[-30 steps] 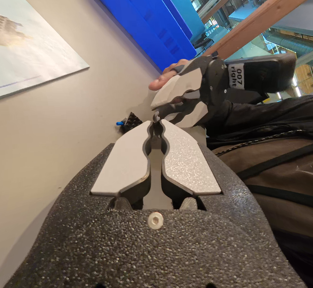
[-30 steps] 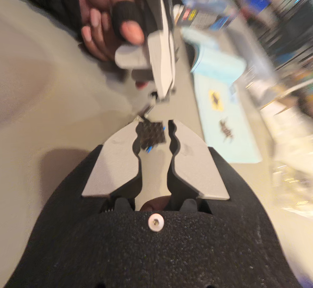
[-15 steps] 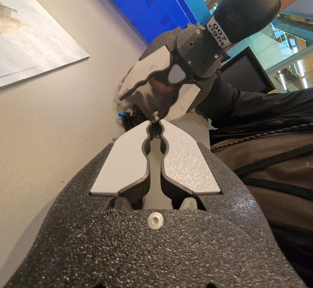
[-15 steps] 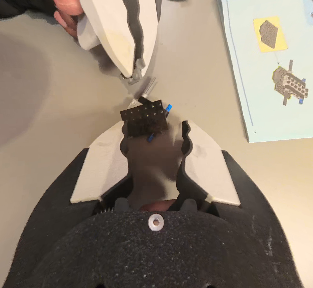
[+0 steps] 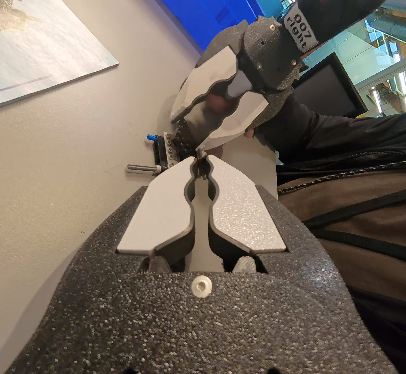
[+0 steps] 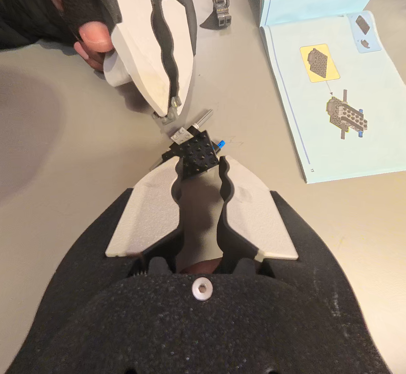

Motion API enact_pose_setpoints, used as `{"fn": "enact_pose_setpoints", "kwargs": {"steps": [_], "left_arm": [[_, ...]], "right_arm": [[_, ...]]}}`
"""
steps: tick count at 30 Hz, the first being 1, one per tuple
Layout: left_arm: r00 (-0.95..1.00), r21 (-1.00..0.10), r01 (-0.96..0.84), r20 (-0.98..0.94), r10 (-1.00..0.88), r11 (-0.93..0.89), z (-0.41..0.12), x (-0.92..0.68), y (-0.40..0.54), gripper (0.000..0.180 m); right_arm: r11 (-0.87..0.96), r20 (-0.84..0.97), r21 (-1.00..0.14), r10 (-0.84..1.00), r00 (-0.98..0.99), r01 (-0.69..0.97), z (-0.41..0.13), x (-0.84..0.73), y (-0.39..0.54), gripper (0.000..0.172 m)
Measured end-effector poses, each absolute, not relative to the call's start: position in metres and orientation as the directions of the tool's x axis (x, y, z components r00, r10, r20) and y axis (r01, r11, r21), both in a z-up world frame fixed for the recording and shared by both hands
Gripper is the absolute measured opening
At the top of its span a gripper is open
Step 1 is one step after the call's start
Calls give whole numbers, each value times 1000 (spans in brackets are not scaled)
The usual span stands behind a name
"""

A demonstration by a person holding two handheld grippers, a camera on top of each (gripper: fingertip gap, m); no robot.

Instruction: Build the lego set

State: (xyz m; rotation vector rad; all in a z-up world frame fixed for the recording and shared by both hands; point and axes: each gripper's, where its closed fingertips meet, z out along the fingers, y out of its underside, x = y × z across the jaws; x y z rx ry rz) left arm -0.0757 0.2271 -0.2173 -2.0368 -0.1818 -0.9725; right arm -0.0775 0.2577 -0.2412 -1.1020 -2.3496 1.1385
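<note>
The left gripper (image 6: 170,110) is nearly closed and pinches a small grey brick (image 6: 168,119). The right gripper (image 6: 198,161) is half open and clamps the black brick model (image 6: 198,153) on the tabletop (image 6: 66,165).

Brick assembly and small grey piece

Black studded brick assembly (image 6: 198,154) rests on tabletop, clamped between right gripper (image 6: 198,161) pads; left gripper (image 5: 200,161) pinches small grey piece (image 6: 168,119).

Your left gripper (image 5: 201,161) pinches a small grey piece (image 5: 201,155) tight at its tips. Just past it, your right gripper (image 5: 189,137) reaches down onto a black studded brick block (image 5: 183,141) on the tan table (image 5: 66,165). A grey rod (image 5: 142,168) lies beside it.
</note>
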Motion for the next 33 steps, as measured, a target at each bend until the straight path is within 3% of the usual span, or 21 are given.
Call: {"fn": "enact_pose_setpoints", "kwargs": {"steps": [12, 19, 26, 33], "left_arm": [[698, -655, 427, 677, -233, -623, -216, -73, 227, 6], [712, -665, 416, 663, -233, -621, -216, -73, 228, 6], [773, -723, 325, 574, -269, -609, -216, -70, 227, 6], [776, -723, 304, 566, -279, -621, -218, -67, 226, 6]], "right_arm": [[276, -110, -833, 767, -632, 479, -224, -75, 261, 7], [274, -119, -833, 759, -641, 480, -224, -71, 260, 7], [423, 50, -828, 710, -702, 369, -222, -61, 254, 7], [446, 61, -825, 680, -731, 347, -224, -56, 246, 7]]}}
